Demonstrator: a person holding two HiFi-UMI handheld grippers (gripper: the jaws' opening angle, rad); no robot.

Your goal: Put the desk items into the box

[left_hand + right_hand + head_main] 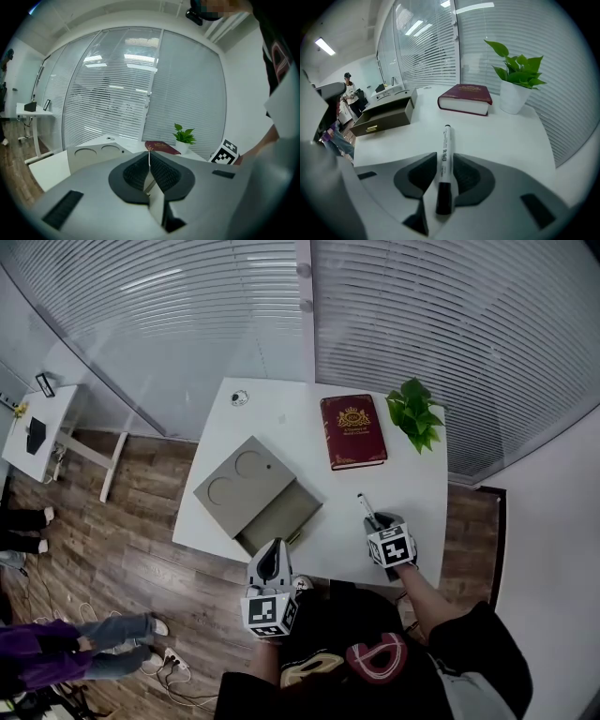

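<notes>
Early in the tidy-up, as I judge it: my right gripper (375,521) is closed on the marker (446,150), pads pressing its white barrel from both sides, black cap toward me and the far end reaching out over the white table (412,493). I cannot tell whether that end touches the tabletop. My left gripper (274,554) hangs off the table's near edge, just in front of the drawer, with its jaws pressed together and nothing in them that I can make out.

The grey box (246,486) sits at the table's left, two round recesses in its top, both bare. Its drawer (281,517) is pulled out toward me, brass handle at the front. The part of the drawer I can see holds nothing; the part under the box top is hidden.

So no item appears stowed yet. The marker looks to be the first one on its way. Well apart from the box, the red book (352,431) lies flat at the far side with the potted plant (414,413) just beside it, and a small round thing (240,397) rests at the far left corner. Which of these belong in the box, I can only guess.
</notes>
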